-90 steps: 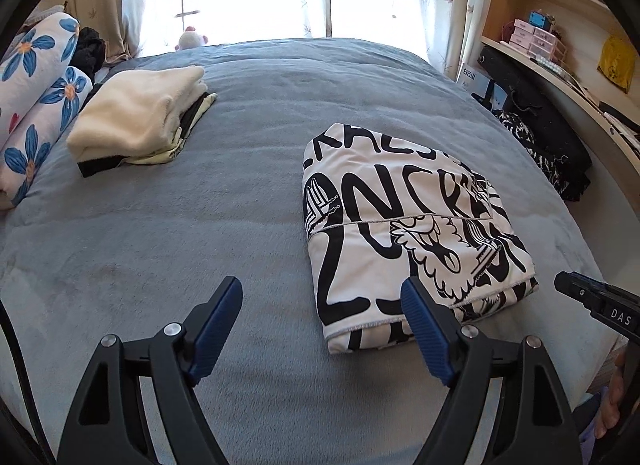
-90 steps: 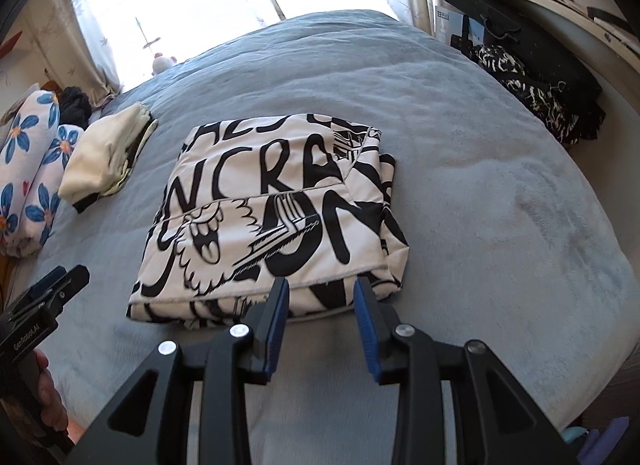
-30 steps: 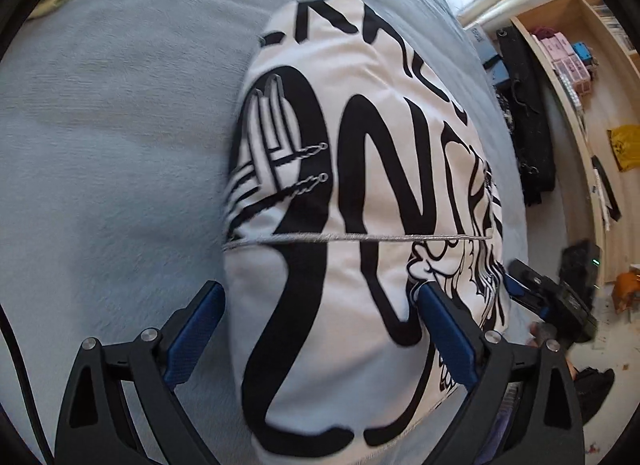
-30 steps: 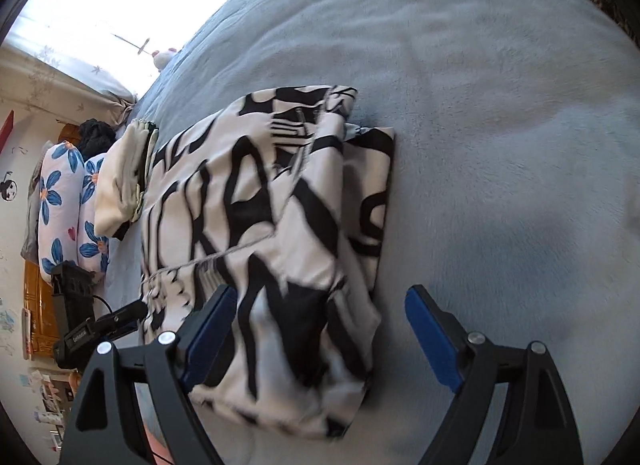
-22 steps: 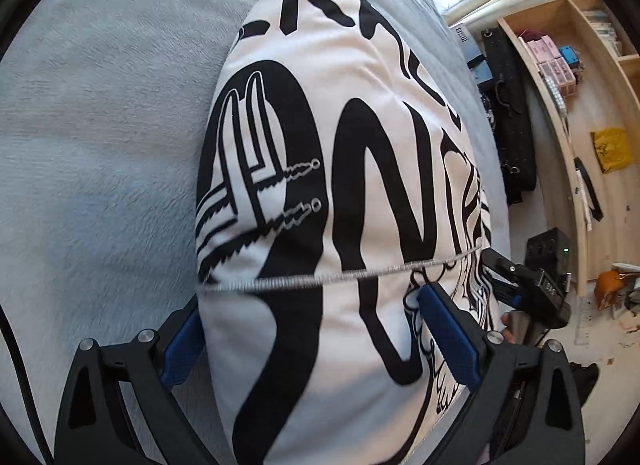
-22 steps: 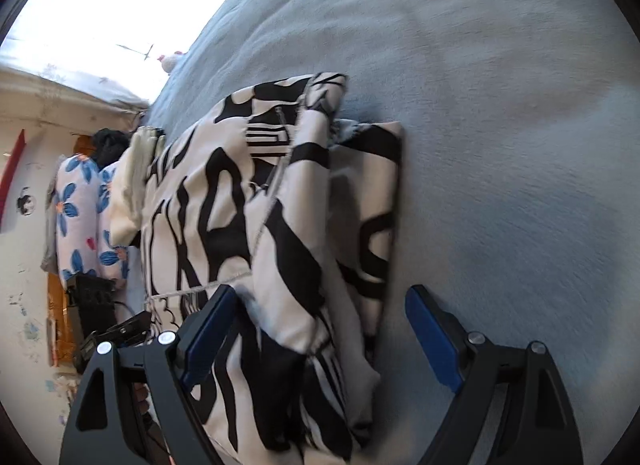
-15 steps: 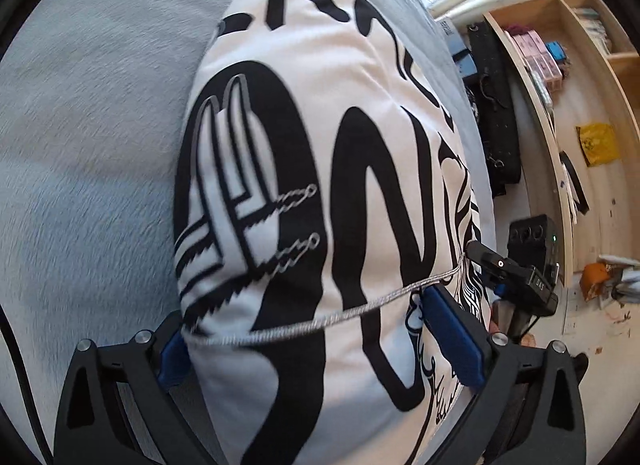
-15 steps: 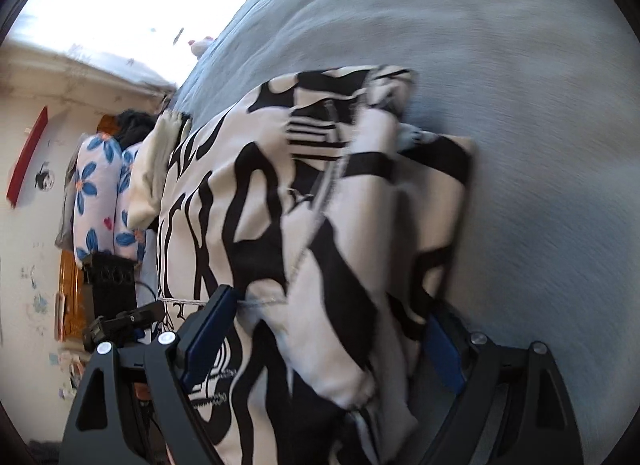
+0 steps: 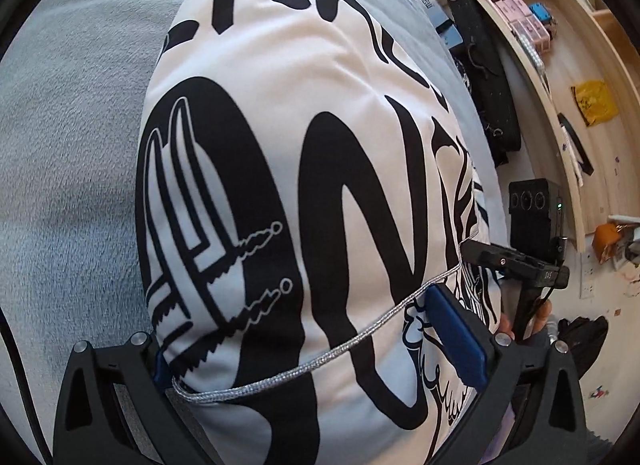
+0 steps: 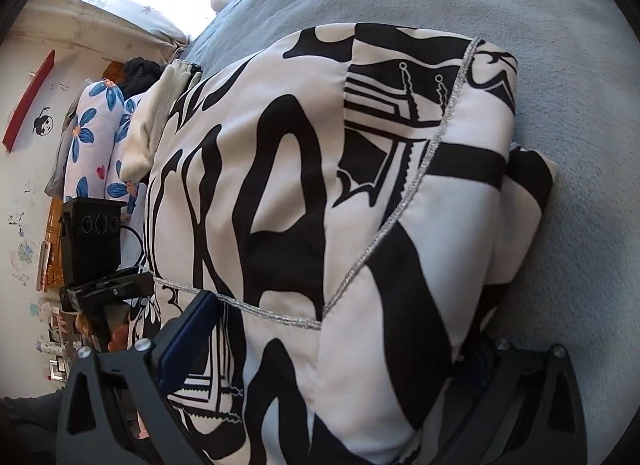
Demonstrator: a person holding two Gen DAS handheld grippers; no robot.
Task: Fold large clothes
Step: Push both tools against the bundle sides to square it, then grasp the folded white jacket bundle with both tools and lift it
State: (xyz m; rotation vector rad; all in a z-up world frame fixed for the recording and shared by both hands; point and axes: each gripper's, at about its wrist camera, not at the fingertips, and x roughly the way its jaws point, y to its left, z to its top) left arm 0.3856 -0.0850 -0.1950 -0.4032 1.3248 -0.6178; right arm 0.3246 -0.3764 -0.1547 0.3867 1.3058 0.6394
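Black-and-white printed fabric fills both my views: the folded garment (image 9: 304,169) sits on the grey bed (image 9: 68,113), bulging between the fingers of both claws. My left claw (image 9: 320,349) straddles one end, spread wide with the bundle wedged between its pads; my right claw (image 10: 340,349) does the same at the other end. I judge it soft, thick and light, likely to sag, so I would hold low at both ends, under all layers.
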